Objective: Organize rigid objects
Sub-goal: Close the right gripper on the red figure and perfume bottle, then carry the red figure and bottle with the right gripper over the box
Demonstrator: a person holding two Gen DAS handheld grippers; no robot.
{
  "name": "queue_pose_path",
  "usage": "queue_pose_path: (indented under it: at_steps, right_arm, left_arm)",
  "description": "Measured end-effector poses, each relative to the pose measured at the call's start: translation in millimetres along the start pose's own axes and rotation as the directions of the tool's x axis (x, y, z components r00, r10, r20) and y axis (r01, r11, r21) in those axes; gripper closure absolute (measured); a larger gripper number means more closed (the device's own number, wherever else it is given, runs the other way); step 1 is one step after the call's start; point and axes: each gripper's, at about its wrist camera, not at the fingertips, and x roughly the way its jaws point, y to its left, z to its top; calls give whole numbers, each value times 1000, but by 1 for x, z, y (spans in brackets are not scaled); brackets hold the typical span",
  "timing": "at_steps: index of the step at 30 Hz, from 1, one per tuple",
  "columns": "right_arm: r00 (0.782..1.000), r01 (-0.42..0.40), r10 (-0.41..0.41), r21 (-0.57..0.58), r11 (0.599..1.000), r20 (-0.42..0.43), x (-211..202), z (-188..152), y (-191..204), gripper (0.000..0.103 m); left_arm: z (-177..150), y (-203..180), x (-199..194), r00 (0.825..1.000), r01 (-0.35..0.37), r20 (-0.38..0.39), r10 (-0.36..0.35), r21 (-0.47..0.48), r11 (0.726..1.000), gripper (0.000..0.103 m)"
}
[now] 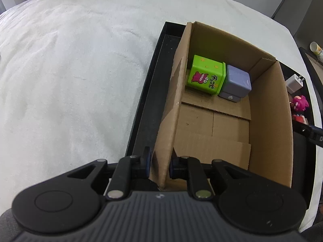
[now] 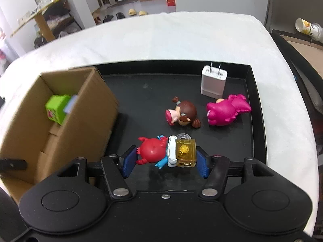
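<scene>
A cardboard box [image 1: 268, 109] stands in a black tray [image 1: 147, 92] on a white blanket. Inside it, at the far end, lie a green cube [image 1: 206, 73] and a lavender cube [image 1: 236, 84] side by side. My left gripper [image 1: 160, 163] is shut on the box's near left wall. In the right wrist view, my right gripper [image 2: 165, 157] is shut on a red crab figure [image 2: 153, 151] with a clear yellow block base [image 2: 184, 150], held sideways just above the tray floor [image 2: 145, 92], right of the box [image 2: 90, 109].
On the tray beyond the held toy lie a brown-haired girl figure [image 2: 183, 114], a pink dinosaur figure [image 2: 226, 111] and a white plug charger [image 2: 213, 82]. The tray rim [image 2: 256, 100] runs along the right. White blanket [image 1: 70, 70] spreads to the left.
</scene>
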Motion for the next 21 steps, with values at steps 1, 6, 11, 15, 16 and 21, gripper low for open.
queue_pose_path:
  at_steps: [1, 6, 11, 15, 16, 21]
  right_arm:
    - [1000, -4, 4, 5, 1000, 3, -3, 1, 1, 44]
    - [1000, -23, 23, 19, 1000, 14, -25, 3, 12, 44]
    - [999, -37, 36, 35, 999, 31, -39, 11, 19, 44]
    - [998, -32, 30, 38, 999, 46, -49, 16, 24, 44]
    - [998, -34, 32, 43, 998, 49, -52, 17, 24, 44]
    - [998, -43, 40, 42, 998, 55, -64, 22, 31, 44]
  left_arm:
    - [-1, 0, -2, 1000, 1, 3, -1, -2, 1000, 87]
    - [-3, 2, -9, 1000, 8, 14, -8, -5, 1000, 87]
    - [-4, 5, -14, 999, 23, 27, -23, -11, 1000, 87]
    - [-6, 5, -16, 999, 30, 34, -29, -13, 999, 88]
    - [-6, 5, -16, 999, 27, 36, -27, -11, 1000, 89]
    - [-6, 6, -16, 999, 28, 38, -27, -22, 999, 90]
